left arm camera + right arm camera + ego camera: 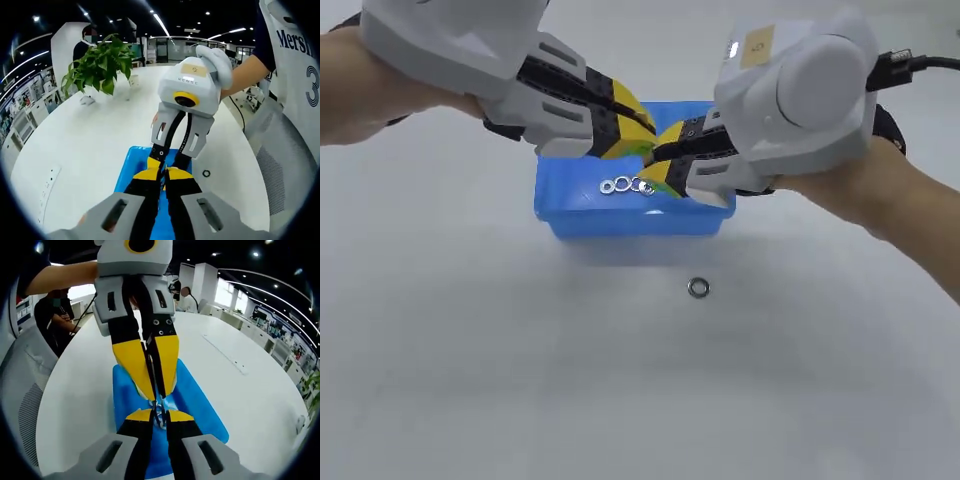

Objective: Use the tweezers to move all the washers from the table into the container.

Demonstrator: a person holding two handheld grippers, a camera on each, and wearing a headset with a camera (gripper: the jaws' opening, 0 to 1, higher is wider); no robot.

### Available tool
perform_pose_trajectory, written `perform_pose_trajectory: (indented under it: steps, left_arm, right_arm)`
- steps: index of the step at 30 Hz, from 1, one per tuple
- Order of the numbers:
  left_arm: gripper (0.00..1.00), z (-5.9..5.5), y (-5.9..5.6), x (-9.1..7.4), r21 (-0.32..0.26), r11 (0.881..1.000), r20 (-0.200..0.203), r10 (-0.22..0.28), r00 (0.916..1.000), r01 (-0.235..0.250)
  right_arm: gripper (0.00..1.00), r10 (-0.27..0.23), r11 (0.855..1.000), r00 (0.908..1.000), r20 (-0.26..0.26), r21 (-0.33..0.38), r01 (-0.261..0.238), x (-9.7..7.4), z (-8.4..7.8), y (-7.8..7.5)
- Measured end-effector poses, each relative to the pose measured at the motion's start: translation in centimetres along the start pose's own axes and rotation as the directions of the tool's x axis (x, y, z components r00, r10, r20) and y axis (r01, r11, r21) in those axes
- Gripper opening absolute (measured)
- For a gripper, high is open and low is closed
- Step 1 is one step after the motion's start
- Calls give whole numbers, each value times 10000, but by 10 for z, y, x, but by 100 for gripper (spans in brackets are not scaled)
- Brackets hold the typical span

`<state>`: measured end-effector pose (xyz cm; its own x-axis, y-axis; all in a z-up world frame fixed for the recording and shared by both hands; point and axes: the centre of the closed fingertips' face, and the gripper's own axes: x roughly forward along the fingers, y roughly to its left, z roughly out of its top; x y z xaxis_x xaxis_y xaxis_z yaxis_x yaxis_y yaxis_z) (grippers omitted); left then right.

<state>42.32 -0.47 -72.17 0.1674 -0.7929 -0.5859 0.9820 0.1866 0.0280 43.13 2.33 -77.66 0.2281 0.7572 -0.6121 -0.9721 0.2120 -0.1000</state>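
In the head view, I have both grippers meeting over the blue container (630,222) on the white table (500,380). The left gripper (632,140) comes in from the upper left, the right gripper (660,172) from the right. Four washers (623,184) lie in a short row inside the container, the last of them right at the right gripper's tips. One more washer (698,288) sits on the table, just in front of the container and apart from it.

In the left gripper view, my left gripper (164,172) has its yellow-tipped jaws drawn close together over the container (127,167). The right gripper (169,157) faces it tip to tip. The stray washer (206,173) lies on the table to the right. A potted plant (100,67) stands farther back.

In the right gripper view, the right gripper (159,416) is clenched to a narrow slit with a small glint of metal in it. I cannot tell what that is. The left gripper (157,392) hangs above with its pads pressed together, over the container (200,405).
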Motion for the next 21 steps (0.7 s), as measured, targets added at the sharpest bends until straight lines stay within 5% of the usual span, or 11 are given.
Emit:
perform_pose_trajectory:
  steps: [10, 21]
  left_arm:
    - [7, 2, -3, 0, 50, 10000, -13, -29, 10000, 29]
    - [7, 21, -13, -13, 468, 9989, 23, -12, 10000, 11]
  right_arm:
    - [12, -11, 9998, 10000, 71, 203, 9, -2, 1, 1]
    - [13, -191, 9997, 9991, 366, 144, 185, -21, 17, 7]
